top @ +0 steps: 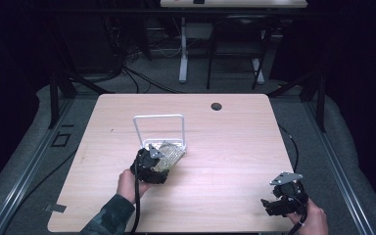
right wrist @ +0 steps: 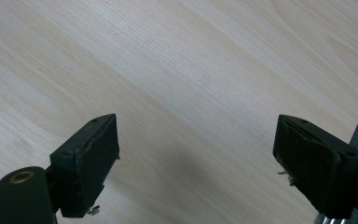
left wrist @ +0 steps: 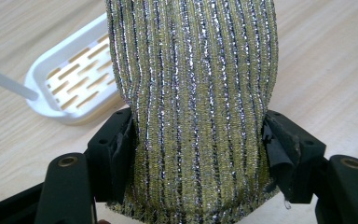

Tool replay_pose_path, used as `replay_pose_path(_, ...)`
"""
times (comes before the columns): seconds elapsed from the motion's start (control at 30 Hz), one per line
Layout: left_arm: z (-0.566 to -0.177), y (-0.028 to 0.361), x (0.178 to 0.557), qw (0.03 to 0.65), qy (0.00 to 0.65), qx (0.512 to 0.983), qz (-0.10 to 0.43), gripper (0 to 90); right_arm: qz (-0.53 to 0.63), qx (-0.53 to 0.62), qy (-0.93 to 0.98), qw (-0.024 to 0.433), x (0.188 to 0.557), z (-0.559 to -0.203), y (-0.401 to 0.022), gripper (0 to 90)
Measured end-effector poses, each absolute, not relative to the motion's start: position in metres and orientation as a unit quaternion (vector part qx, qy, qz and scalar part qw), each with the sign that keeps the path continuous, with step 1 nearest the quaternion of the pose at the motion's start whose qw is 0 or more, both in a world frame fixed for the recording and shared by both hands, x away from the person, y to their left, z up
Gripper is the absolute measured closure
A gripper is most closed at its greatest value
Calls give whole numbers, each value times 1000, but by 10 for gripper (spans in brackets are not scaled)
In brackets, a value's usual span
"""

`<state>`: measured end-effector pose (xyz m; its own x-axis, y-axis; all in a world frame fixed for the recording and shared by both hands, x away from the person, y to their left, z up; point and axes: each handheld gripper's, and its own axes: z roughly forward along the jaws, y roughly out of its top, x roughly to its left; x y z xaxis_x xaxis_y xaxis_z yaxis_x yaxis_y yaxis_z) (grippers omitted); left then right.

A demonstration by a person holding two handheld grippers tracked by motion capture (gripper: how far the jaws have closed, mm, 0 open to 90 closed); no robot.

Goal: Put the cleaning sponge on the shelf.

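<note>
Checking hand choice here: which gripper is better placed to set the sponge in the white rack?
Left: the left gripper already clamps the sponge beside the rack; the right gripper hangs open far off.

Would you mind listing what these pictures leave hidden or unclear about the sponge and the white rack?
- Sponge: far end cut off by the left gripper view's top edge; in the high view the left gripper covers its near part.
- White rack: tray partly behind the sponge in the left gripper view.
- Whether the sponge touches the rack: too small in the high view.
</note>
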<state>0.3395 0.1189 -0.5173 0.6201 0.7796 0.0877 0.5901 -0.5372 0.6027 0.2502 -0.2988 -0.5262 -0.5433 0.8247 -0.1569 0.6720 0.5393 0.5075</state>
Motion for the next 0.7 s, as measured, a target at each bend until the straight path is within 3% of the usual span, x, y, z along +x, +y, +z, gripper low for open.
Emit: replay_pose_path(0.7,-522,132,366,272,427,837,206,321,195,433,858,194,250,-526,-298,136)
